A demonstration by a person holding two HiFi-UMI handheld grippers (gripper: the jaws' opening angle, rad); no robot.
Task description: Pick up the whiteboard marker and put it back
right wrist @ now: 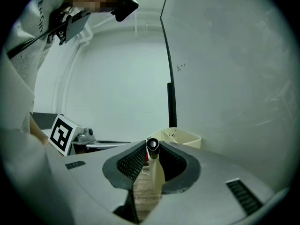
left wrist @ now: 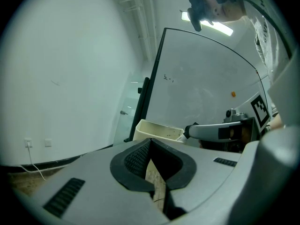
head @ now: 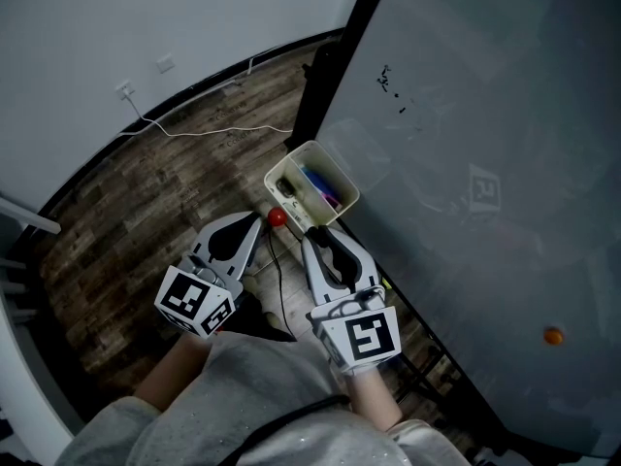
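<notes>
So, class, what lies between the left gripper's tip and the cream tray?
A small red round object, shown in the head view.

Where we find each thing

The cream plastic box [head: 287, 163] sits against the big grey whiteboard [head: 485, 95], above the wooden plank floor [head: 146, 221]. Our right gripper [head: 312, 233] holds the black whiteboard marker [right wrist: 152, 145] just before the box. Our left gripper [head: 258, 223] is just left of it.
</notes>
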